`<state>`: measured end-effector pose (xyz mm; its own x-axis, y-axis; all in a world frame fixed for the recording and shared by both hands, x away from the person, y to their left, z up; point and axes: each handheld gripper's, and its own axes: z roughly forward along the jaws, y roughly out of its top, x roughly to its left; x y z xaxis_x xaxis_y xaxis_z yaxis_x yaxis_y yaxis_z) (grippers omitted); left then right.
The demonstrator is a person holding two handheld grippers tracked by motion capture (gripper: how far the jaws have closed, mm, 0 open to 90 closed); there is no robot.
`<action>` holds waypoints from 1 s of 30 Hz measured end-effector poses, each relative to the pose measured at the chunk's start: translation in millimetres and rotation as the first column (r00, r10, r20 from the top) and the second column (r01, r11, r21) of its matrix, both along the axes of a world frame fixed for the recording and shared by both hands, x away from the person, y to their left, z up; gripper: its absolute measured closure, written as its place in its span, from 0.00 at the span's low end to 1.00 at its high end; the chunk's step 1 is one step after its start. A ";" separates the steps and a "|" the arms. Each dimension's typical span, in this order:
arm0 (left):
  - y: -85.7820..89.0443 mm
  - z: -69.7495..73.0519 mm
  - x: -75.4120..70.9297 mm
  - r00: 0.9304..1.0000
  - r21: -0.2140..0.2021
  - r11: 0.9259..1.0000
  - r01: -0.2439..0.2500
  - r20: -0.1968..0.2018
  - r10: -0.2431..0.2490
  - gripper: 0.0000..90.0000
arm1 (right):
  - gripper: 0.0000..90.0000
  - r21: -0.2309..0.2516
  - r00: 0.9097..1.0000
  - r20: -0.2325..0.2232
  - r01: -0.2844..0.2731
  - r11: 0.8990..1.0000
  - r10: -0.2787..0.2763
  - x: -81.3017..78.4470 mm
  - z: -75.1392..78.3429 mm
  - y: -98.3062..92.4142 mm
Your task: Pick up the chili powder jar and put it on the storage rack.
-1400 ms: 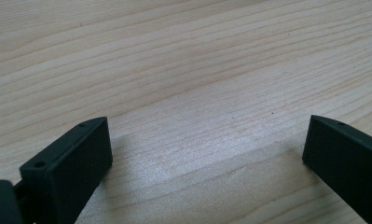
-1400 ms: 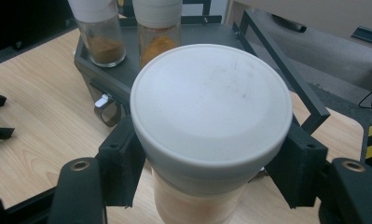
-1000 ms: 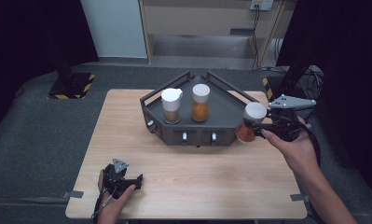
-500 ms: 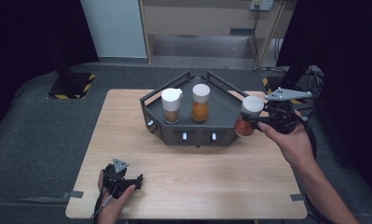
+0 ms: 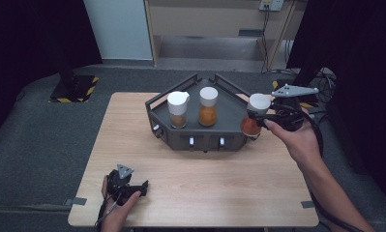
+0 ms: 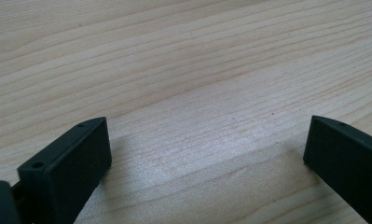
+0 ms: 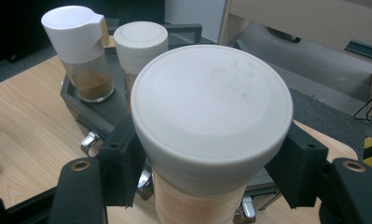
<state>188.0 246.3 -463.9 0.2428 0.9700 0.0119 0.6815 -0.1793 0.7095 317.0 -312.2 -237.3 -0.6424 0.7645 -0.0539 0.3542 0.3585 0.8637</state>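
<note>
A dark grey tray (image 5: 229, 113) stands mid-table with two spice jars in it: a spout-lidded jar of brown powder (image 5: 177, 110) and a round-lidded jar of orange powder (image 5: 208, 106). My right gripper (image 5: 258, 118) is shut on a third white-lidded jar with red-orange contents (image 5: 252, 121), held at the tray's right corner. In the right gripper view its pads (image 7: 123, 158) clamp this jar (image 7: 211, 107) just under the lid. My left gripper (image 5: 127, 183) rests near the table's front left, open, with bare wood between its fingers (image 6: 72, 158).
The wooden table (image 5: 205, 183) has free room in front of the tray and at its left. Small metal knobs (image 5: 191, 141) line the tray's front wall. A cable trails from the right gripper past the table's right edge.
My right gripper has carried the jar a little up and to the left, closer to the tray's right corner. The left gripper has stayed put.
</note>
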 end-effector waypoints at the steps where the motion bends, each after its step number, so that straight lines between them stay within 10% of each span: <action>1: 0.0 0.0 0.0 1.000 0.000 1.000 0.000 0.000 0.000 0.00 | 0.38 0.001 1.000 0.000 0.001 1.000 -0.001 1.1 0.4 0.4; 30: -0.1 -0.3 -0.1 1.000 -0.002 1.000 -0.001 0.001 0.001 0.00 | 0.38 0.000 1.000 0.015 0.009 1.000 -0.009 25.6 15.0 18.1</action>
